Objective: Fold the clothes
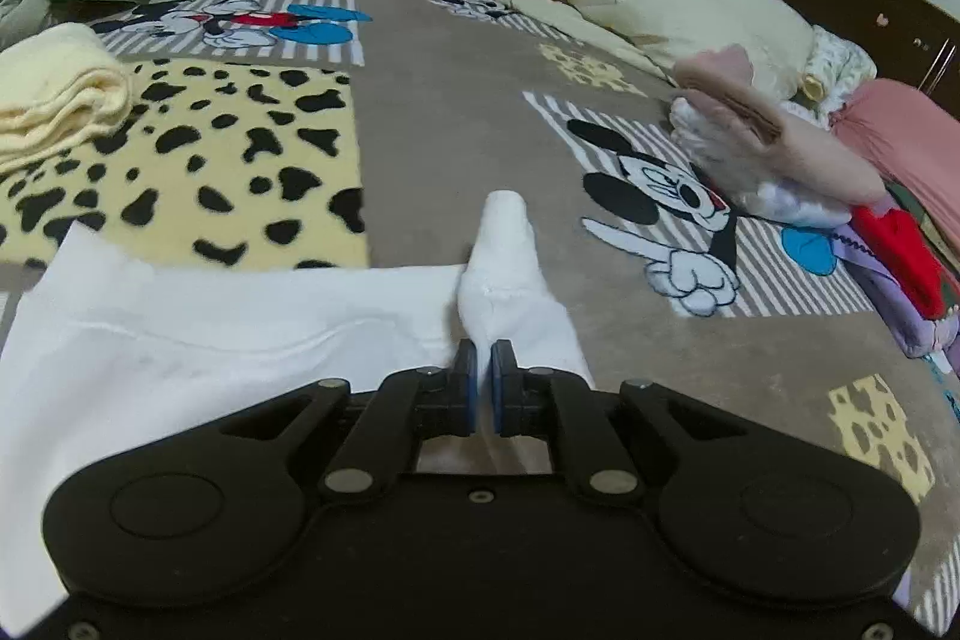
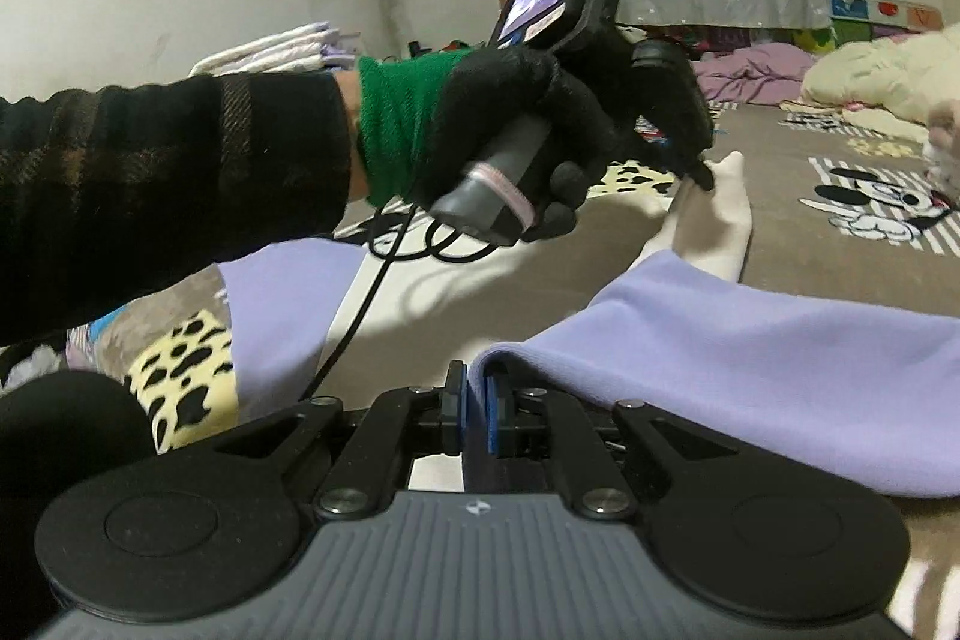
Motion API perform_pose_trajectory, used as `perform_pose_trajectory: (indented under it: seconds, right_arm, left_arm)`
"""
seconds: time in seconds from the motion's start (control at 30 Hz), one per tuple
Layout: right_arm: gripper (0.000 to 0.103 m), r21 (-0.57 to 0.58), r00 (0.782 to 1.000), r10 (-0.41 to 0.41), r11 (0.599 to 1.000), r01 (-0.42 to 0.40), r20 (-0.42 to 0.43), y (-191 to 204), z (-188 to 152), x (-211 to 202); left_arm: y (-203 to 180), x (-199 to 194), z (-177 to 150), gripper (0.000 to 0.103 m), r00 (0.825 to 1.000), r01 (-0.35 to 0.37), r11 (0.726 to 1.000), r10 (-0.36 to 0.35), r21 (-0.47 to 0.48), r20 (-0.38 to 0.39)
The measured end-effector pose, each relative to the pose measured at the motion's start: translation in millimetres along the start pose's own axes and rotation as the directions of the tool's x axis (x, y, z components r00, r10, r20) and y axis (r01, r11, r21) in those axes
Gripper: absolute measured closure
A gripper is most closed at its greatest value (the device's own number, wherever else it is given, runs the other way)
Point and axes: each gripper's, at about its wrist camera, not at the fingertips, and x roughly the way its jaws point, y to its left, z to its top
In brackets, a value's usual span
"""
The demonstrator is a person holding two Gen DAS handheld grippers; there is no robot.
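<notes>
Folding is only at its beginning: left gripper (image 1: 483,361) pinches the white garment (image 1: 180,340), right gripper (image 2: 477,391) clamps its lilac sleeve (image 2: 750,340) toward 3 o'clock, garment flat on the blanket (image 1: 456,112).

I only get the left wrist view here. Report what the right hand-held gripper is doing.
Observer: The right hand-held gripper is shut on a folded edge of lavender fabric.
Operator: My view shows only white cloth. Tell me where that lavender sits.
Observer: It lies just in front of the white sleeve, whose tip the left hand-held gripper pinches.
Operator: Check my left side for snags.
Observer: A black cable hangs in loops below the gloved hand that holds the left hand-held gripper and runs down toward the right one.
</notes>
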Motion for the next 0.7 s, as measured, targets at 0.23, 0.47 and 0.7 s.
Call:
perform_pose_trajectory:
  seconds: [0.23, 0.47, 0.7]
  right_arm:
    - [0.09, -0.041, 0.998, -0.013, 0.999, 0.011, -0.065, 9, -7, 16]
    - [0.062, -0.089, 0.998, 0.008, 0.996, -0.014, -0.067, 23, -11, 15]
    - [0.058, -0.144, 0.995, 0.062, 0.987, -0.073, -0.079, 27, -22, -21]
  left_arm:
    - [-19, 7, -5, 0.078, 0.985, -0.167, 0.974, 0.17, 0.151, -0.003]
    - [-106, -62, -18, 0.073, 0.999, 0.004, 0.903, -0.019, 0.429, 0.031]
    - [-218, -80, -95, 0.059, 0.953, 0.304, 0.604, -0.205, 0.737, -0.225]
